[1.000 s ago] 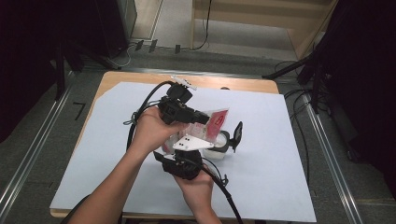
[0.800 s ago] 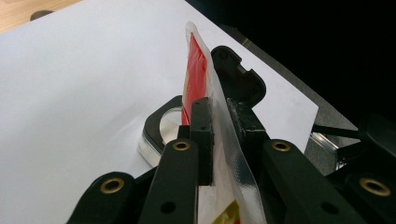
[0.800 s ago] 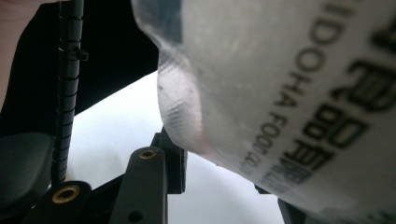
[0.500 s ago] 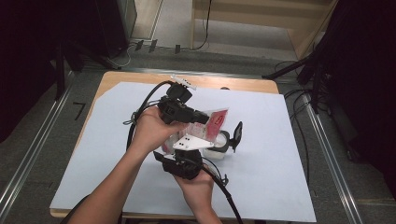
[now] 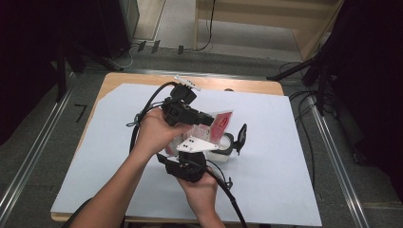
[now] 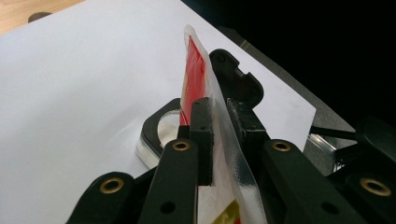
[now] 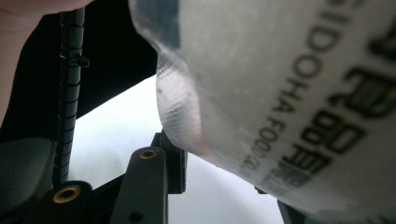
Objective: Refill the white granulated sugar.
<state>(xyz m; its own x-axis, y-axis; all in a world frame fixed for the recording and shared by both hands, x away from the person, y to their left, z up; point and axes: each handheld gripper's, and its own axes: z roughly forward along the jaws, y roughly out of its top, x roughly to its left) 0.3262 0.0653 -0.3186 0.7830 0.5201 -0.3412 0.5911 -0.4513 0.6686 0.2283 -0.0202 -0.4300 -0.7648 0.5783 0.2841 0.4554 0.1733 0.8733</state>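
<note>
A red and clear plastic pouch is held upright above the white sheet. My left gripper is shut on its clear sealed edge; in the left gripper view both jaws press that edge. Below it on the table sits a small clear round container with a black rim and its black lid flipped up. My right gripper is just under the pouch. In the right gripper view the pouch hangs close over the jaws, which stand apart with white sheet between them.
A white sheet covers most of the wooden table. Cables trail from both grippers toward the near edge. Metal rails run along both sides of the table, with dark stands and floor cables beyond.
</note>
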